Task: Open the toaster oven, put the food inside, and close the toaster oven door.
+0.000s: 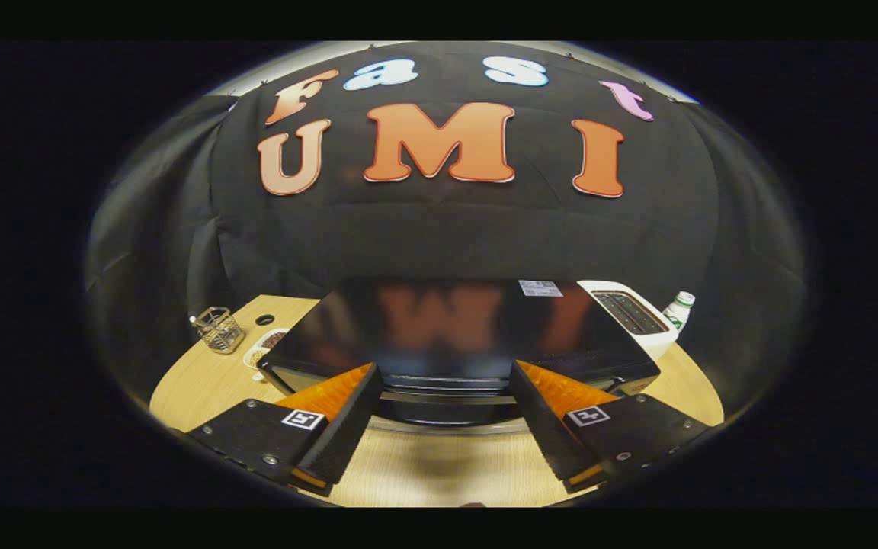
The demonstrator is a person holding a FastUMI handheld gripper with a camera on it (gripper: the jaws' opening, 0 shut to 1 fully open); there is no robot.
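On the counter (203,381), a wire basket (219,329) stands at the left, near a small dish (265,348). The toaster oven (454,335) sits just ahead of the tool (443,374), whose fingers spread apart across its front handle (447,398). A white toaster (629,314) and bottle (679,309) stand right.

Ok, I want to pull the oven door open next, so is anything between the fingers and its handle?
Nothing visible. The gripper is open, its fingers spread to either side of the toaster oven's door handle, which lies just ahead between them. The wire basket, bowl and white toaster stand off to the sides.
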